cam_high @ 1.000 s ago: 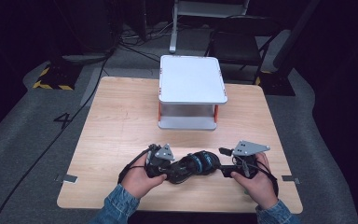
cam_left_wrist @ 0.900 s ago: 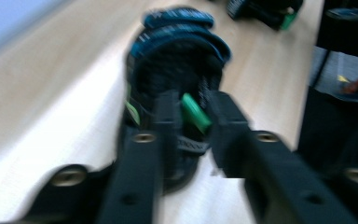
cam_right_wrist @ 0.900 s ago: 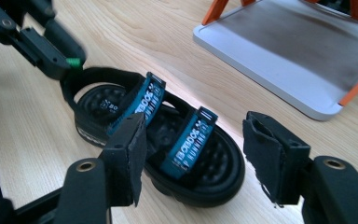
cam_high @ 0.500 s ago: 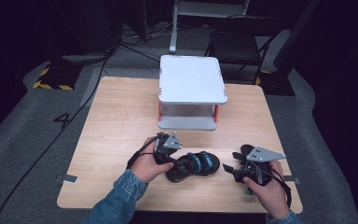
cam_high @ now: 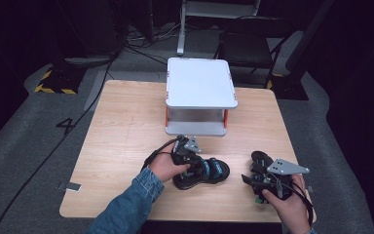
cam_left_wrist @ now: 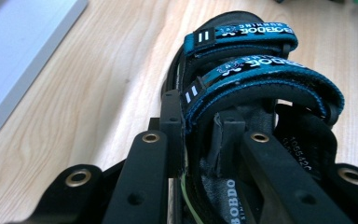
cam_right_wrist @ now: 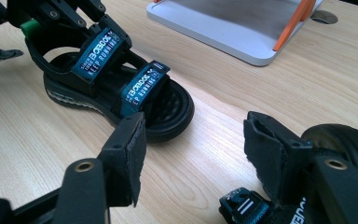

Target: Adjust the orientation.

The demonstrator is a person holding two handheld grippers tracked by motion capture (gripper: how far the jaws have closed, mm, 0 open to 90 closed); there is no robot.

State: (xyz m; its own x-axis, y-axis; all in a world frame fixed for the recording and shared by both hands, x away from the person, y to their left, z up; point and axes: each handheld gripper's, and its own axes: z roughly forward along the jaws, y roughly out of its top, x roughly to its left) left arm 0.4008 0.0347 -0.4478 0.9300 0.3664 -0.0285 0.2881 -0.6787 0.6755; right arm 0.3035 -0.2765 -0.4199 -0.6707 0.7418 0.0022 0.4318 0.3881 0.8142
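High view: sandal (cam_high: 202, 173) toe rightward.

sandals: 2 (cam_high: 202, 173) (cam_high: 262, 163) | grippers: 2 (cam_high: 185, 151) (cam_high: 253, 180) | white shelf stand: 1 (cam_high: 200, 83) | table: 1 (cam_high: 121, 126)

Denim sleeve (cam_high: 126, 207); black jaws with brass rivets, grey three-cornered plate (cam_high: 286, 167).

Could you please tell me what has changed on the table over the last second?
The two sandals, together a second ago, are now apart. The left tongs, shut on one sandal, carried it slightly toward the shelf. The right tongs drew the other sandal rightward and now stand open beside it. The shelf stayed put.
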